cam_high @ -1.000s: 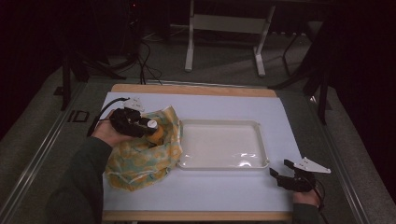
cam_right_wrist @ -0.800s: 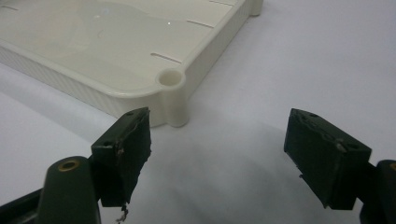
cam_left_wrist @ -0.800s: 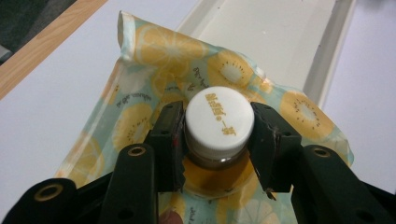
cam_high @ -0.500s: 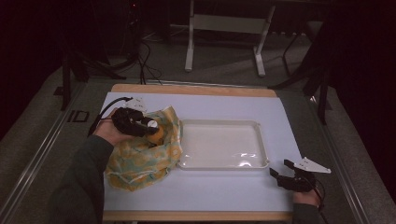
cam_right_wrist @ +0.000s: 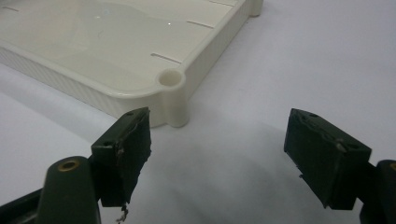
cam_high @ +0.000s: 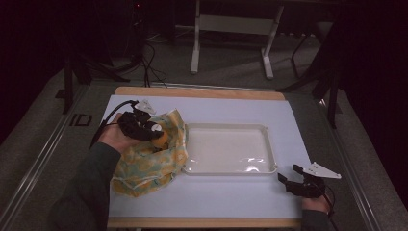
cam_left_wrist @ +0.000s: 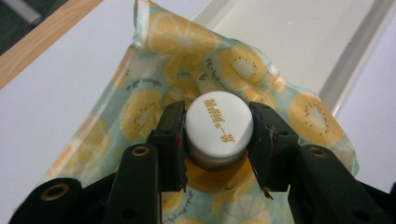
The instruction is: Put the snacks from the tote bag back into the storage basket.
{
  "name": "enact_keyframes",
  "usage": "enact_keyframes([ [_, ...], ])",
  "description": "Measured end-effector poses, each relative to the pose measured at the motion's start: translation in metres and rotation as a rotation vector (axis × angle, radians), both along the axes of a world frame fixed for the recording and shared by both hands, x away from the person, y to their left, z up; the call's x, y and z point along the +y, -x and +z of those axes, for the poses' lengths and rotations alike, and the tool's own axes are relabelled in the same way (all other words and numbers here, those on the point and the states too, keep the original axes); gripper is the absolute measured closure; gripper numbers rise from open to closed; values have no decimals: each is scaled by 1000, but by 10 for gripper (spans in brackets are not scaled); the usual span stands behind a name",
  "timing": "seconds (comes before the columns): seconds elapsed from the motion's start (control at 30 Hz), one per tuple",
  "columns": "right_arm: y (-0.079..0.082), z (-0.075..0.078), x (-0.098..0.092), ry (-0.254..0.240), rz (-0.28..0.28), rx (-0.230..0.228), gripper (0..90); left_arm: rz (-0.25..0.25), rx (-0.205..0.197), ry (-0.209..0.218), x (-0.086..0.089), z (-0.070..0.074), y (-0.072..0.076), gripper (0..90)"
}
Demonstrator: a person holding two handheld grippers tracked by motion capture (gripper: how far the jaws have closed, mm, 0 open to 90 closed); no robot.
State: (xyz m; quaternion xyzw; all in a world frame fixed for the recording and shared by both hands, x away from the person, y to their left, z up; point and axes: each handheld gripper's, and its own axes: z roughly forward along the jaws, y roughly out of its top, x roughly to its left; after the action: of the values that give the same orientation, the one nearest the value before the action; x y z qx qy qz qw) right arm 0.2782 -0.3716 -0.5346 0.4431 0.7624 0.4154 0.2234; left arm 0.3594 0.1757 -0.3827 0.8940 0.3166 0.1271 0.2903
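1. the left gripper (cam_left_wrist: 219, 140) has its jaws closed onto the white cap (cam_left_wrist: 219, 123) of a bottle (cam_left_wrist: 217, 175); the pads press the cap's two sides, and the jaws have just been closing around it. the cap faces straight into the left gripper view, so the bottle's long axis runs along the gripper, away from its camera, with the orange body hidden mostly behind the cap.
2. in the high view the left gripper (cam_high: 146, 130) sits over the lemon-print cloth bag (cam_high: 149, 161), which lies on the left part of the worktop (cam_high: 231, 202), just beside the tray (cam_high: 230, 169). the bottle is in the bag's mouth, neck toward the hand; how steeply it tilts cannot be told.
3. to do this step well, i judge the grip should stay square on the ribbed skirt of the cap, not on its smooth top edge, so it cannot slip out.
4. draw the bottle out along its own axis, slowly, so the fabric slides off and does not ride up with it.
5. the right gripper (cam_right_wrist: 219, 154) rests on the near right worktop with jaws wide apart and nothing between them, near the tray's corner (cam_right_wrist: 170, 88); it could pin the bag if the cloth drags.
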Motion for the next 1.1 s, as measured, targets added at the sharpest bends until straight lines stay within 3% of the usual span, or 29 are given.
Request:
enact_keyframes([
  [0.23,0,0,0,1,-1,0,224,83,-9,-28,-16,2,4,593],
  [0.4,0,0,0,0,0,0,224,150,-6,-13,-19,2,4,593],
  [0.43,0,0,0,0,1,0,224,193,-2,1,-19,1,4,593],
  [0.5,0,0,0,-2,1,1,224,222,4,5,-18,1,4,593],
  [0.67,0,0,0,-1,1,0,224,268,-9,11,-18,2,6,593],
  [1.1,0,0,0,1,1,1,224,206,-17,-6,-16,-1,7,588],
])
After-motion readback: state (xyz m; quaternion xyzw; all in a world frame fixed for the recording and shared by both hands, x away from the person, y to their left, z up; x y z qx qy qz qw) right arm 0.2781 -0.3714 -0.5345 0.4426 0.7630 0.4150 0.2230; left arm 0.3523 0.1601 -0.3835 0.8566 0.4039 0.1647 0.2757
